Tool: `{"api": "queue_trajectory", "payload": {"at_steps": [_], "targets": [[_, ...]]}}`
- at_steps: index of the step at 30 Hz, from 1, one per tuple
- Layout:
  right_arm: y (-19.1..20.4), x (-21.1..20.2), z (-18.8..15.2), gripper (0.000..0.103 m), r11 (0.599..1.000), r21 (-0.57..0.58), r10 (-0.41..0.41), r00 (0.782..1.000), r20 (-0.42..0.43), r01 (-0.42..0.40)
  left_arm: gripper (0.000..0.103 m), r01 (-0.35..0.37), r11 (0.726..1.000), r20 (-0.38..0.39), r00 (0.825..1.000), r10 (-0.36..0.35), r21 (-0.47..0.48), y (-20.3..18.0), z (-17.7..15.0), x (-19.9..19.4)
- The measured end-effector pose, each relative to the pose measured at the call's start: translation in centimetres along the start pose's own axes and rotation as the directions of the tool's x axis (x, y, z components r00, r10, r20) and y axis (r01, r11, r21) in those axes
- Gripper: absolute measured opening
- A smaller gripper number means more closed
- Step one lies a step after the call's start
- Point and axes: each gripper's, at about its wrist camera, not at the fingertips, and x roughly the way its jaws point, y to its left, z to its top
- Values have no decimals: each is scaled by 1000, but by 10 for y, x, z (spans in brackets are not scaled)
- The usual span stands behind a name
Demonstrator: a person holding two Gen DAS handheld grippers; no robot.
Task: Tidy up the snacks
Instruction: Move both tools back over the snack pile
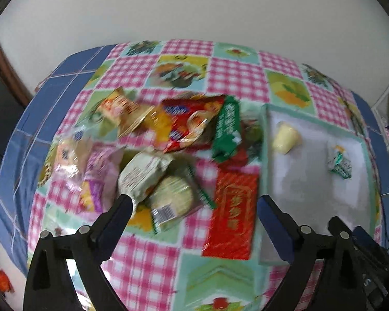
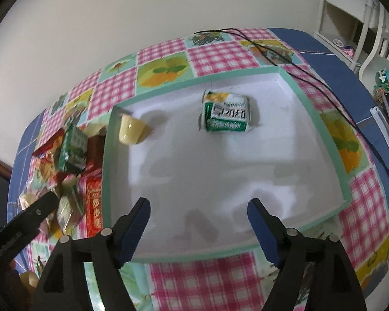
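Both jaws wide, empty. Snack pile sits directly under my left hand-held gripper; right hand-held gripper hangs over the tray. Left is nearer.

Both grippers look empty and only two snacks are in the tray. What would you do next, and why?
Probably lower the open left gripper onto the round cracker packet just below it. The tray holds only a yellow cup and a green packet, while most snacks lie piled on the tablecloth.

A home, patchwork gingham tablecloth over a table, white shelf unit by plain wall
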Motion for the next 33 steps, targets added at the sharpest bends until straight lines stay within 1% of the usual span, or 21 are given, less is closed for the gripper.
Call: {"api": "queue_trajectory", "payload": {"at_steps": [2, 4, 5, 6, 11, 17, 19, 24, 28, 33], "targets": [[4, 0, -6, 83, 1000, -13, -2, 1000, -6, 2, 99, -18, 1000, -6, 1000, 18, -5, 5, -5, 1], [9, 0, -11, 92, 1000, -28, -6, 1000, -12, 6, 99, -23, 1000, -13, 1000, 22, -17, 11, -8, 1], [12, 0, -13, 99, 999, -35, -6, 1000, -14, 6, 100, -23, 999, -12, 1000, 23, -24, 14, -10, 0], [14, 0, -15, 103, 999, -41, -4, 1000, -15, 4, 100, -28, 999, -12, 1000, 28, -31, 18, -12, 0], [29, 2, -23, 103, 997, -77, -1, 1000, -22, 0, 100, -43, 997, -25, 999, 41, -69, 35, -15, 1], [58, 3, -28, 103, 989, -146, 26, 1000, 8, -25, 100, -57, 984, -50, 998, 49, -167, 69, -14, 7], [71, 4, -30, 103, 986, -160, 53, 999, 14, -50, 100, -65, 977, -54, 997, 55, -205, 82, -13, 8], [98, 11, -34, 103, 976, -178, 124, 992, -17, -125, 100, -76, 955, -58, 996, 62, -288, 116, -12, 10], [116, 15, -37, 103, 966, -194, 168, 985, -34, -172, 100, -93, 943, -60, 995, 77, -318, 133, -10, 12], [136, 16, -37, 103, 951, -219, 217, 976, -32, -218, 100, -94, 932, -64, 995, 76, -351, 151, -9, 15]]}}
